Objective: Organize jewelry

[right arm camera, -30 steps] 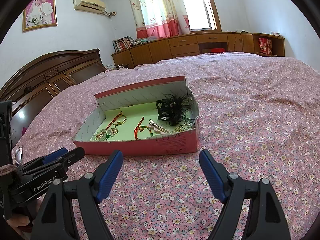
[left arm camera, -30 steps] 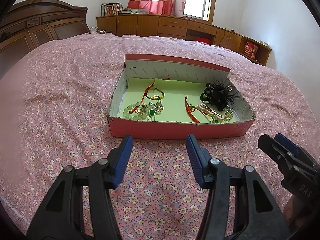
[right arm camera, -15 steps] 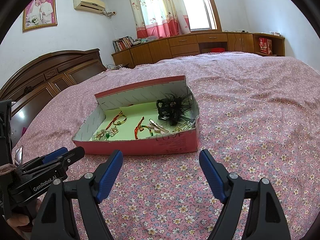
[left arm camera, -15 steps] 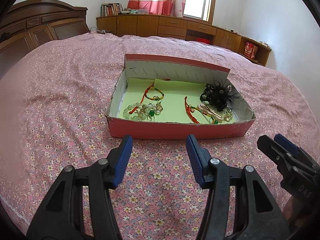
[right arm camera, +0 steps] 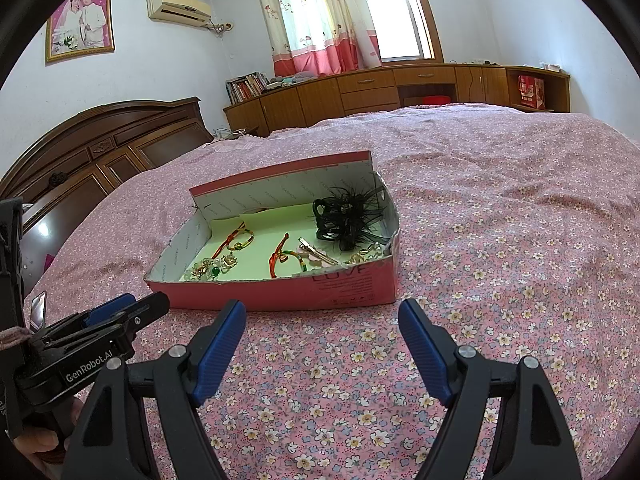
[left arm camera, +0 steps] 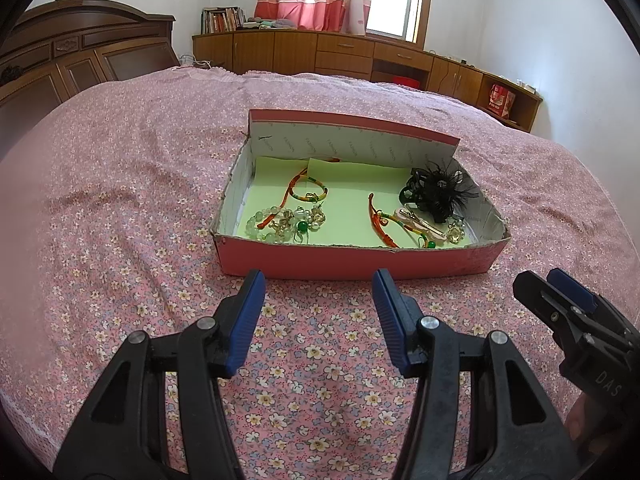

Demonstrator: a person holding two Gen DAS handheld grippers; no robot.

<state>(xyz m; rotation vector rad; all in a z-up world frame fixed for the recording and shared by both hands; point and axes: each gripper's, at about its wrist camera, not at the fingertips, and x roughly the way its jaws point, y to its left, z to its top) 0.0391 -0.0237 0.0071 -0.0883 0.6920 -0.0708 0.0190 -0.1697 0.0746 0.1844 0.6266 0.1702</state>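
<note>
A pink cardboard box with a green liner sits on the bed; it also shows in the right wrist view. Inside lie a pale bead bracelet, a multicoloured cord bracelet, an orange cord piece, a hair clip and a black feather hairpiece. My left gripper is open and empty just in front of the box. My right gripper is open and empty, in front of the box's right part. Each gripper also shows in the other's view, the right one and the left one.
The bed has a pink floral cover. A dark wooden headboard stands at the left. Wooden cabinets run along the far wall under the window.
</note>
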